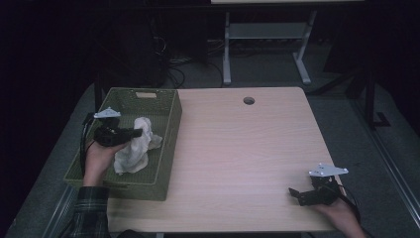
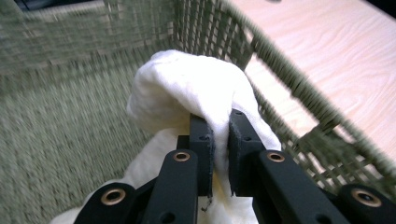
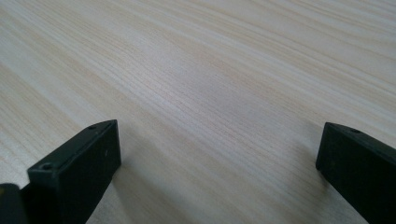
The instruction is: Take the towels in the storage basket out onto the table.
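Presently the left gripper (image 1: 140,132), pointing right at frame left, has its fingers (image 2: 201,140) pinched on the white cloth (image 1: 134,148), which hangs lengthwise downward inside the green basket (image 1: 168,148). Right gripper (image 1: 293,194) rests low on the bench (image 1: 247,148) at lower right, fingers spread wide, holding nothing.

white cloth (image 2: 187,88) between clamped jaws (in basket (image 2: 56,140))

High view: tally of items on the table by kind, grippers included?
Green woven basket: 1
White cloth, in the basket, pinched by the left gripper: 1
Grippers: 2, the left gripper and the right gripper, whose jaws stand open over the bare table
Total: 4
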A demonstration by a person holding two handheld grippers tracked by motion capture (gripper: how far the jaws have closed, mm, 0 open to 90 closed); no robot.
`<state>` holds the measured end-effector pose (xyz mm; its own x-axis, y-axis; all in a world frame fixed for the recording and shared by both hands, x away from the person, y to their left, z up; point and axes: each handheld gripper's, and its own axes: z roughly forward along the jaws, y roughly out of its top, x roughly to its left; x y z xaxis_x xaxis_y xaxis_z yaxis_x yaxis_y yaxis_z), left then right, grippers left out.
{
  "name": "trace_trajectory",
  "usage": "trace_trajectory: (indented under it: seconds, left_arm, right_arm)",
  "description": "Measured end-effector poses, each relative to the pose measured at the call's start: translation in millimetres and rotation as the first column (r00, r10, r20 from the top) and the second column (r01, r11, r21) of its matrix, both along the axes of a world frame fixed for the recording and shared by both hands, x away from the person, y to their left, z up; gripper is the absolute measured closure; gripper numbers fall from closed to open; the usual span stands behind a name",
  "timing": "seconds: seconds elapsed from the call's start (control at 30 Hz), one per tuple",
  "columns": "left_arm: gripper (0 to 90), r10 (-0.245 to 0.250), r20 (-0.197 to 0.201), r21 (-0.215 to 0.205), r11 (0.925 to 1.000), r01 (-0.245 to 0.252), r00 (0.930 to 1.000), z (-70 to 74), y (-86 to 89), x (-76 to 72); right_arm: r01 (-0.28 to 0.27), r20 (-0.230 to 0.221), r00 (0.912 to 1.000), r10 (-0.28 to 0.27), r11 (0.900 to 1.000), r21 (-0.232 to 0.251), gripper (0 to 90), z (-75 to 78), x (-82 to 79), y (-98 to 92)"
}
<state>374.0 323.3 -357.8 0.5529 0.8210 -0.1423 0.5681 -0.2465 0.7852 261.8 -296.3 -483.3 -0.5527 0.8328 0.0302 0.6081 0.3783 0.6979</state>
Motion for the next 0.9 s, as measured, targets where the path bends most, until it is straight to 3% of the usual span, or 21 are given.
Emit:
trace_trajectory:
  seconds: [0.3, 0.6, 0.9]
  left_arm:
    - [82.0, 0.04, 0.117, -0.077, 0.9966, -0.032, 0.9924, 26.9, 7.0, -12.2]
    - [82.6, 0.028, 0.193, -0.096, 0.9953, -0.009, 0.9807, 52.6, 0.7, -14.7]
    - [82.7, -0.004, 0.279, -0.114, 0.9928, 0.037, 0.9602, 88.3, -15.4, -17.7]
  right_arm:
    - [0.0, 0.0, 1.0, 0.0, 1.0, 0.0, 0.0, 0.0, 0.0, 0.0]
    - [0.0, 0.0, 1.0, 0.0, 1.0, 0.0, 0.0, 0.0, 0.0, 0.0]
    - [0.0, 0.001, 1.0, 0.0, 1.0, 0.0, 0.0, -0.1, 0.0, 0.0]
